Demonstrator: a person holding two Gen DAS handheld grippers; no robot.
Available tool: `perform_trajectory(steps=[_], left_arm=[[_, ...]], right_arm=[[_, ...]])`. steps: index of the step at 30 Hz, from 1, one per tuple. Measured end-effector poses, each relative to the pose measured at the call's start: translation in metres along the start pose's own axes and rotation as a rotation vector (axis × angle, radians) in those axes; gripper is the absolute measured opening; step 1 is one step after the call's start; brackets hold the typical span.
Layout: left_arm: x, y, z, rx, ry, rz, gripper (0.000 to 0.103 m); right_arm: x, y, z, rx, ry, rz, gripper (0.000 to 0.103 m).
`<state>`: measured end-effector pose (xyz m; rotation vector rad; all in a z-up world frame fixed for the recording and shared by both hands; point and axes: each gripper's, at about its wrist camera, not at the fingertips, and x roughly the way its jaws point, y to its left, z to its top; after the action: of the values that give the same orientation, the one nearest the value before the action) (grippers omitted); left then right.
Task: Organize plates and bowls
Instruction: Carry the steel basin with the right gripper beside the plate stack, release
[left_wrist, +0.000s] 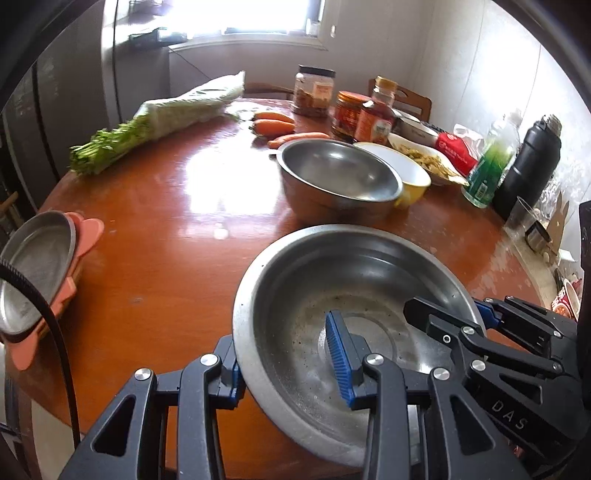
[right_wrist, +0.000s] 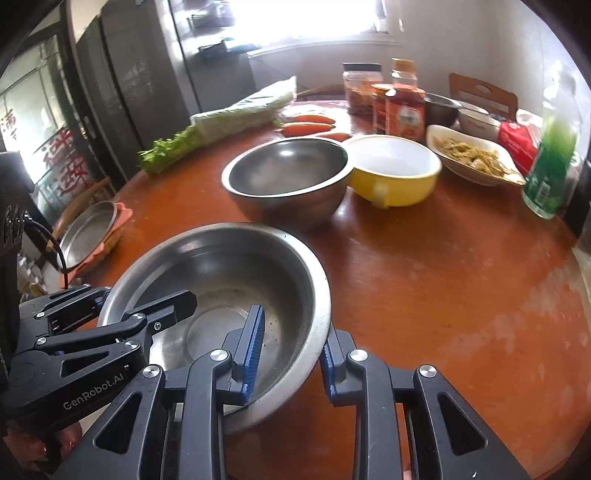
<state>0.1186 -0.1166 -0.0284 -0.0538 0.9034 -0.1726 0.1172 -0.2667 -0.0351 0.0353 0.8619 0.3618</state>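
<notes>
A wide steel bowl (left_wrist: 332, 295) (right_wrist: 221, 280) sits at the near edge of the round wooden table (left_wrist: 166, 229). My left gripper (left_wrist: 286, 360) straddles its left rim, one blue finger inside and one outside. My right gripper (right_wrist: 290, 354) straddles its right rim the same way; it also shows in the left wrist view (left_wrist: 454, 314). How tightly either rim is pinched does not show. A deeper steel bowl (left_wrist: 338, 177) (right_wrist: 288, 177) stands behind, touching a yellow bowl (left_wrist: 402, 170) (right_wrist: 395, 173). A steel plate (left_wrist: 35, 269) (right_wrist: 88, 232) lies on pink plates at the left edge.
Bagged celery (left_wrist: 155, 122), carrots (left_wrist: 275, 125), jars (left_wrist: 347, 114), a dish of food (right_wrist: 476, 155), a green bottle (right_wrist: 550, 162) and a black flask (left_wrist: 528, 170) crowd the far and right side of the table. A fridge (right_wrist: 147, 66) stands at the left.
</notes>
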Motion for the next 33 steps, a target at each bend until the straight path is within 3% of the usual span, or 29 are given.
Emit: perform_trajectory(steps=[10,16,33], left_arm=[[-0.026,0.043,-0.001,-0.067,-0.067,0.045,0.039],[-0.027,0.065,-0.005,-0.097,-0.067,0.067,0.039],[0.014,0.062,-0.006,-0.058,-0.012,0.068,0.039]], right_arm=[[0.003,0.050,0.017,-0.078,-0.023,0.043,0.028],[0.011,0.070,0.025,-0.112,-0.026,0.062,0.028],[0.052,0.051,0.021,-0.080,0.037,0.036,0.028]])
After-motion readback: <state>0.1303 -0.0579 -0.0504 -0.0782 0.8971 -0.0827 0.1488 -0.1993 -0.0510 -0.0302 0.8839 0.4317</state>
